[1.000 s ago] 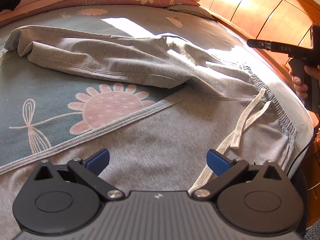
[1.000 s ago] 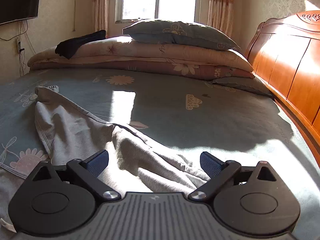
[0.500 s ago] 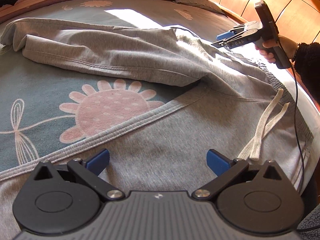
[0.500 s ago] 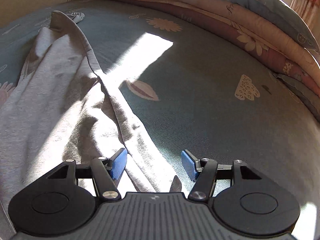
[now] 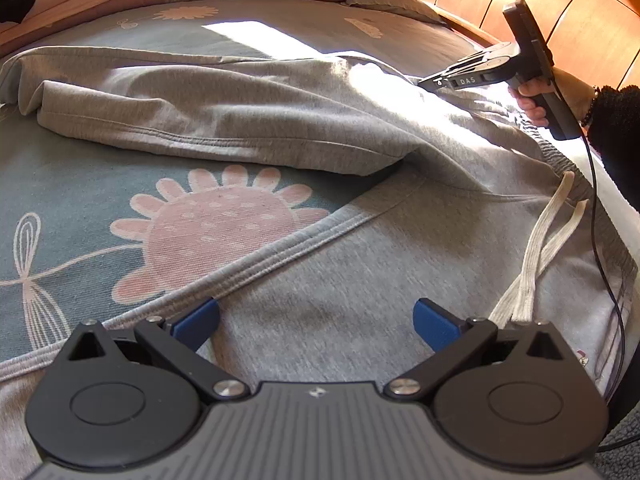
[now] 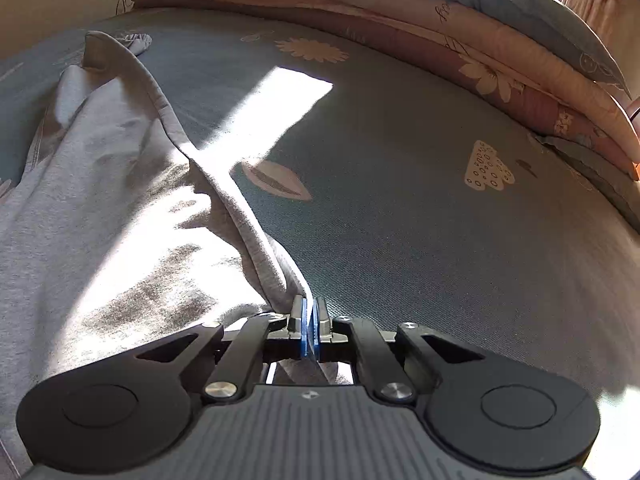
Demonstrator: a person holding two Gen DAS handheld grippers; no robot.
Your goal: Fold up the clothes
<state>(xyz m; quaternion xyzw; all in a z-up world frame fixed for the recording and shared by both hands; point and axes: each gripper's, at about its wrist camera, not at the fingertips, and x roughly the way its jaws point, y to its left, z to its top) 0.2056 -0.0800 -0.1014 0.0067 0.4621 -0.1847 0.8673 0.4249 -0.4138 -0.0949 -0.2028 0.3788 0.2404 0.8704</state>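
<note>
Grey sweatpants (image 5: 360, 280) lie spread over the flowered bed sheet, one leg folded across the far side, the waistband (image 5: 560, 156) and white drawstring (image 5: 536, 256) at the right. My left gripper (image 5: 316, 318) hovers open just above the near leg, its left pad by the hem seam, nothing between its blue pads. In the right wrist view my right gripper (image 6: 310, 312) is shut on the far edge fold of the sweatpants (image 6: 100, 200), with cloth pinched between the pads. From the left wrist view the right gripper (image 5: 430, 80) rests its tip on the pants near the waistband, held by a hand (image 5: 532, 100).
The teal sheet (image 5: 80, 200) shows a pink flower print. Folded quilts and a pillow (image 6: 440, 40) are stacked along the far side. A wooden headboard (image 5: 580, 8) runs along the right. A black cable (image 5: 600, 240) hangs from the right gripper over the bed's edge.
My right gripper came down onto the sweatpants' far edge and closed on the cloth. My left gripper sank slightly toward the near leg and stayed open.
</note>
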